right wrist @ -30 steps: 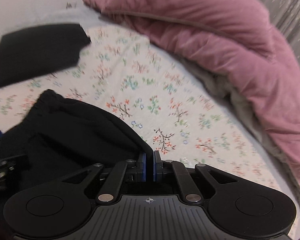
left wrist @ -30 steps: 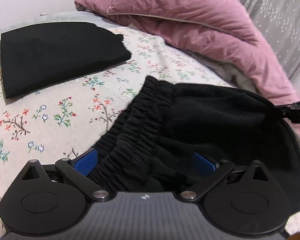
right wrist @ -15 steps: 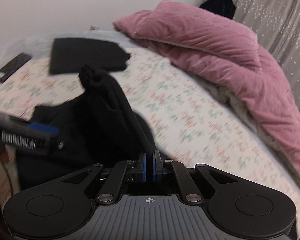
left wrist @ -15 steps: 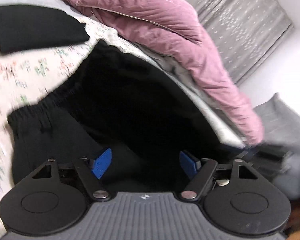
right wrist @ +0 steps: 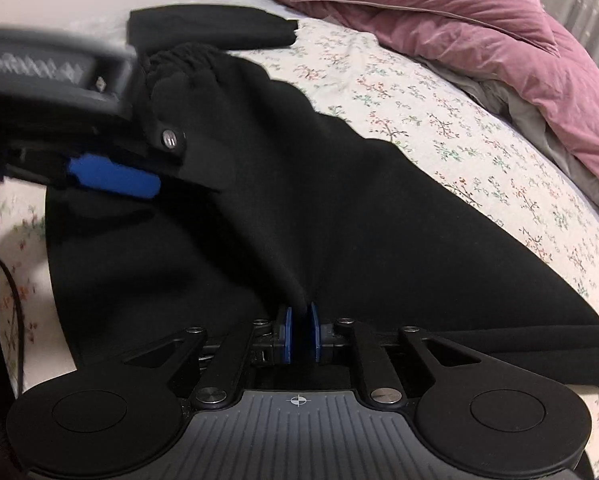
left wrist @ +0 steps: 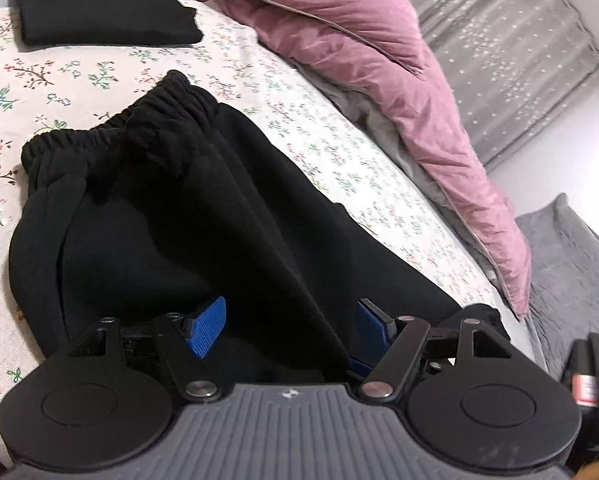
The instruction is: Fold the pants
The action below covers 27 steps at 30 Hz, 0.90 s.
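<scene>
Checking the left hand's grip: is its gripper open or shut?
Open: the left gripper has blue pads spread wide, the black pants lying between them.

Pants (left wrist: 203, 216) lie on bed sheet (left wrist: 59, 76), waistband at far end. Folded garment (left wrist: 99, 8) sits beyond them, apart. Duvet (left wrist: 379, 60) heaped along sheet's right edge. L gripper (right wrist: 115, 178) over pants' left part; R gripper (right wrist: 299, 332) at near edge.

Left gripper (right wrist: 111, 176) was all motion blur in the right wrist view, and the pants (left wrist: 203, 232) hid most of its right pad.
</scene>
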Available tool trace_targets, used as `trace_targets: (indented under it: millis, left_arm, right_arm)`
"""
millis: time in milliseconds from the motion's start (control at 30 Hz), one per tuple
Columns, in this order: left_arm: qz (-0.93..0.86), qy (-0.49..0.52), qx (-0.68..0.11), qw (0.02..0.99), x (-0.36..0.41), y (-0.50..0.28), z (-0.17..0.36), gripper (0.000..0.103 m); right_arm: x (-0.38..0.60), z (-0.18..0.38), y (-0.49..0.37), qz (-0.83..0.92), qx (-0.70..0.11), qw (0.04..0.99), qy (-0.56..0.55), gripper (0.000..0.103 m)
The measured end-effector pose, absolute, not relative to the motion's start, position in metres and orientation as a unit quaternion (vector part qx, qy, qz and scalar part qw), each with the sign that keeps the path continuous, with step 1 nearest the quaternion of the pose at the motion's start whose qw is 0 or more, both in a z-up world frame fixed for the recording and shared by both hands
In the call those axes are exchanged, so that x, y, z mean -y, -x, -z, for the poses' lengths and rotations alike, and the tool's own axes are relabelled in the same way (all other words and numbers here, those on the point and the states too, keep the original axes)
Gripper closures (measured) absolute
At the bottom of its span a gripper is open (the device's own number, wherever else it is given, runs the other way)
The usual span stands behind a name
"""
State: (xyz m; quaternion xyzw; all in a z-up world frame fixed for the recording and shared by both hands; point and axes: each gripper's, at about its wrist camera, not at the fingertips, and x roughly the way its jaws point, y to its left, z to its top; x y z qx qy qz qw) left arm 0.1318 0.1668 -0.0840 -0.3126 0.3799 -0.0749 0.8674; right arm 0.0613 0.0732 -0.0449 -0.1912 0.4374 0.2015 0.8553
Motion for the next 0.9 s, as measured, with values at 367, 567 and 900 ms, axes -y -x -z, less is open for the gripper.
trace_targets:
  millis: [367, 567, 900]
  left_arm:
    - [0.039, 0.332, -0.383, 0.861, -0.168, -0.135, 0.074, 0.028]
    - [0.017, 0.34, -0.382, 0.859, -0.171, -0.143, 0.074, 0.036]
    - [-0.013, 0.323, -0.38, 0.867, -0.17, -0.153, 0.077, 0.048]
  right_arm:
    - [0.018, -0.01, -0.09, -0.109, -0.454, 0.872, 0.15, 0.038]
    - [0.107, -0.021, -0.143, -0.001, -0.49, 0.869, 0.071, 0.038]
    - [0.219, -0.004, -0.221, 0.133, -0.512, 0.848, -0.023, 0.038]
